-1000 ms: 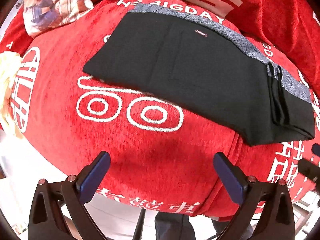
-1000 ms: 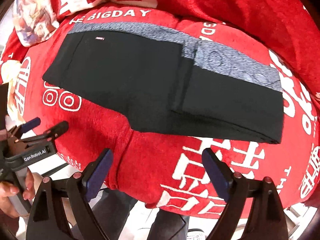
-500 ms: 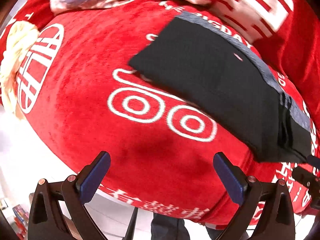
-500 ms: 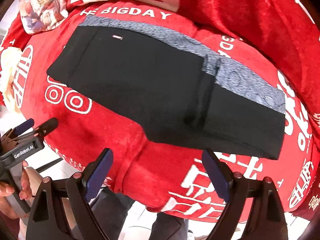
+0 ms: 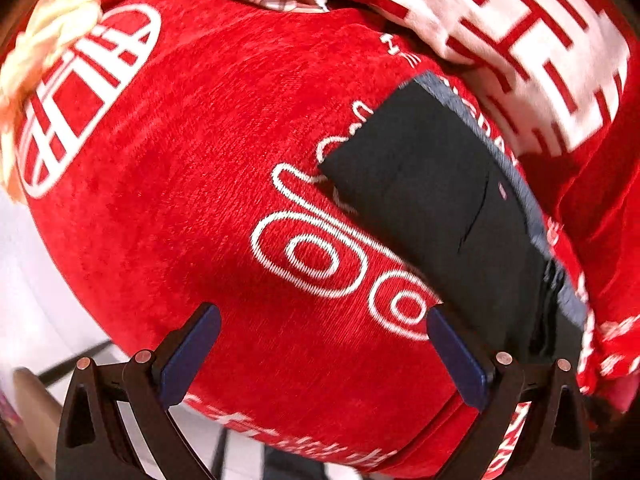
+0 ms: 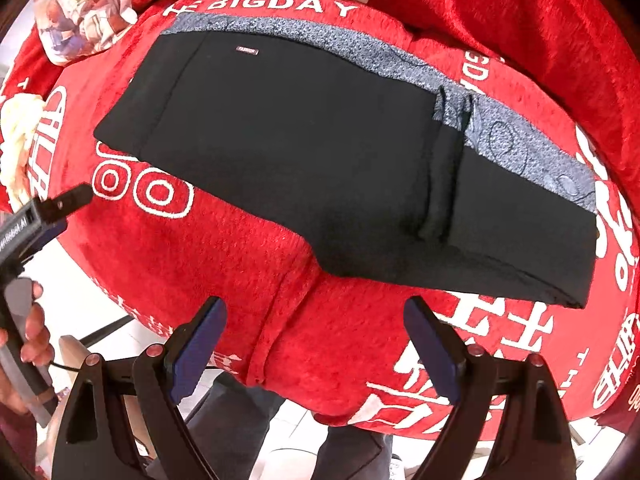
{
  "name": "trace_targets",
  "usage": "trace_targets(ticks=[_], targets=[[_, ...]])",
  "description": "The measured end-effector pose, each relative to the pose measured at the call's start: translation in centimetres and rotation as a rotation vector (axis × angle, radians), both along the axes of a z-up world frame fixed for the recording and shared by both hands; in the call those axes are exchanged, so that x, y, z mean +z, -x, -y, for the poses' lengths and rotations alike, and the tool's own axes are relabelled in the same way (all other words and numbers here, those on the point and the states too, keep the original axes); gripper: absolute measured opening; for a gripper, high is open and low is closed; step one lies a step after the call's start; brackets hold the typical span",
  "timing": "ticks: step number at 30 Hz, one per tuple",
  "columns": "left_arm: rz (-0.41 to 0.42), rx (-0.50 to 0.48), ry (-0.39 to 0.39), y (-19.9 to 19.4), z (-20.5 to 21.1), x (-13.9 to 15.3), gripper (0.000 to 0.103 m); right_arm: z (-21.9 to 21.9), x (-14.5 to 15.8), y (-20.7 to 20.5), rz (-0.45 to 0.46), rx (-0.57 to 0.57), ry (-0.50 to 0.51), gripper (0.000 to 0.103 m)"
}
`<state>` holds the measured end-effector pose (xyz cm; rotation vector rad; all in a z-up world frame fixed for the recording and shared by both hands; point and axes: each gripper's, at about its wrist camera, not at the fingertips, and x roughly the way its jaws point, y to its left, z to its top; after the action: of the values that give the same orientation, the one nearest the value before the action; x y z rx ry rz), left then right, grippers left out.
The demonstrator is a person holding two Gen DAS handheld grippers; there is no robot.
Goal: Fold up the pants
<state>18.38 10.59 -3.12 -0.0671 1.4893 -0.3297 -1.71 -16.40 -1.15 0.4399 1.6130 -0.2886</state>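
Black pants [image 6: 312,160] with a grey patterned side stripe lie folded lengthwise on the red cloth-covered table [image 6: 360,340]; a folded-over end lies on their right part. In the left wrist view the pants [image 5: 440,208] sit at the right. My left gripper [image 5: 324,352] is open and empty, above the table's front left, left of the pants. It also shows in the right wrist view [image 6: 60,204] at the left edge. My right gripper [image 6: 316,344] is open and empty, near the front edge, below the pants.
A patterned cloth [image 6: 80,8] lies at the back left, and a cream-coloured bundle [image 6: 16,136] at the left edge. Red fabric with white characters [image 5: 520,40] is piled behind the pants. White floor [image 6: 288,440] shows beyond the table's front edge.
My left gripper has swung left, so the pants slid to the right of its view. My right gripper has moved closer to the pants. Both stay open.
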Motion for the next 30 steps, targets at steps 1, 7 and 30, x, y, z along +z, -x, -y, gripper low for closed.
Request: trace_targets(ticks=[1,7,30], targets=[[-0.006,0.014,0.019,-0.2,-0.1,-0.1,0.103,0.0,-0.1,0.1,0.002,-0.004,-0.005,0.092],[-0.075,0.08,0.187,-1.5,1.2,-1.1,0.103,0.2,-0.8,0.4,0.0,-0.021,-0.026,0.092],[-0.08,0.082,0.509,-2.3,7.4,-2.3,0.103,1.8,-3.1,1.4,0.107,-0.098,-0.105,0.092]])
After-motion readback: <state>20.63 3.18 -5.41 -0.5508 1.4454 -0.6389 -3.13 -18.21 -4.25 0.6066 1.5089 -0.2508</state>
